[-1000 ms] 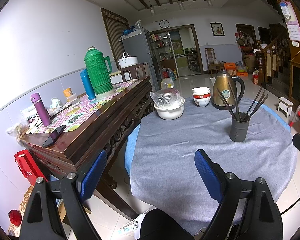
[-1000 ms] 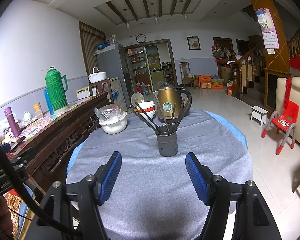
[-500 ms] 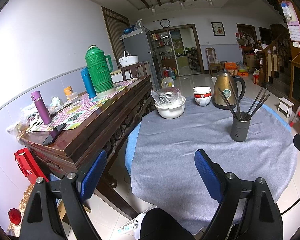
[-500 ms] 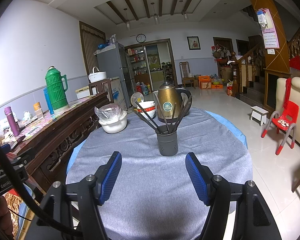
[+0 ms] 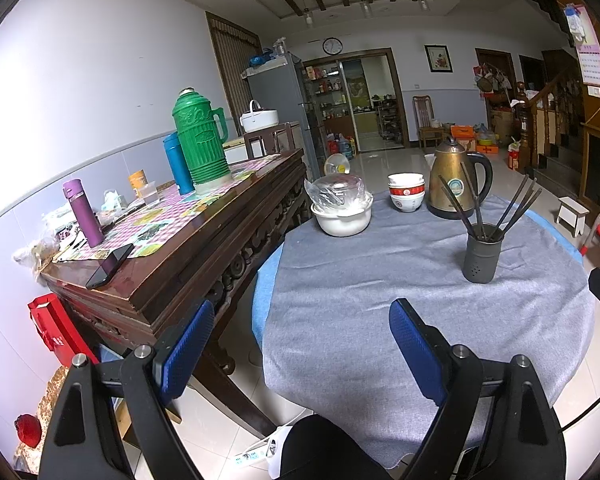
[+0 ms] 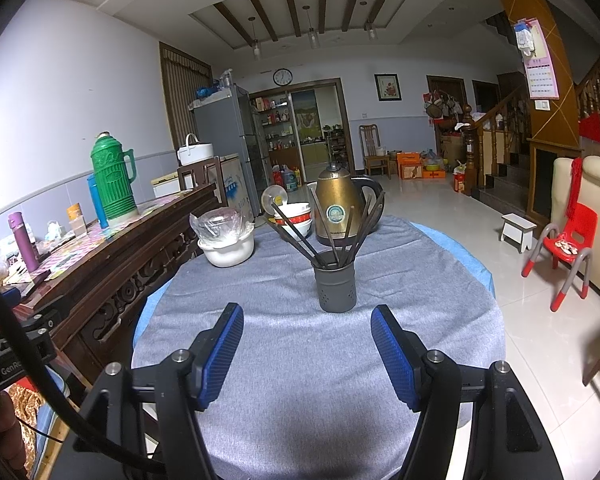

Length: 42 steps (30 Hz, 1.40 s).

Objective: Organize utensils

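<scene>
Right wrist view: holder (image 6: 335, 285) upright mid-table (image 6: 440, 304), dark utensils (image 6: 300, 240) fanned inside.
Right gripper (image 6: 307, 354): jaws apart, empty, over near edge, short of holder.
Left gripper (image 5: 302, 350): jaws wide, empty, at near-left edge.
Far edge: kettle (image 6: 338, 210), bowls (image 6: 298, 220), pot (image 6: 227, 246).

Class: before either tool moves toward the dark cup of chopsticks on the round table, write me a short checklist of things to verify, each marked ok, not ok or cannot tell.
1. Right tool open and empty: ok.
2. Left tool open and empty: ok.
3. Cup upright on the grey cloth: ok.
4. Chopsticks all inside the cup: ok.
5. Cloth between right tool and cup free of obstacles: ok.
6. Kettle clear of the cup: cannot tell.
</scene>
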Available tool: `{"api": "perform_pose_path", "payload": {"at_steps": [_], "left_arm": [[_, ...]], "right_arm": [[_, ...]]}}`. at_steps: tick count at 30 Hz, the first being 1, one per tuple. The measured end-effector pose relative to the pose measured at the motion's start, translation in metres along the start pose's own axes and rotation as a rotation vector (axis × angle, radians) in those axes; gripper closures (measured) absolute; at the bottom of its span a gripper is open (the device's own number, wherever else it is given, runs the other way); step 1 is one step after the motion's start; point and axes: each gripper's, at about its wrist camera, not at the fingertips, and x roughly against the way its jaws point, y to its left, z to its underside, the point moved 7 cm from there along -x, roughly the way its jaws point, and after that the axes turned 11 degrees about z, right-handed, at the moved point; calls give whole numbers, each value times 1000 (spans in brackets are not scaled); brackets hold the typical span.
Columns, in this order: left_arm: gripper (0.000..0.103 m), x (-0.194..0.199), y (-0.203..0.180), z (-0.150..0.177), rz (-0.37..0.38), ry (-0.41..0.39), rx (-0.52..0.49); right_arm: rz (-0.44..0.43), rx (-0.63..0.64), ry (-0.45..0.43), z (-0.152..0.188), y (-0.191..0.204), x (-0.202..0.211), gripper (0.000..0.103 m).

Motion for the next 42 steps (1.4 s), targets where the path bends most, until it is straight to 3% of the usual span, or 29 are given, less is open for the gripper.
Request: {"api": "perform_pose_path", "payload": {"at_steps": [42], "left_arm": [[14, 2, 6, 2, -8, 0, 13]], "right_arm": [[-3, 10, -7, 0, 1, 1, 33]]}}
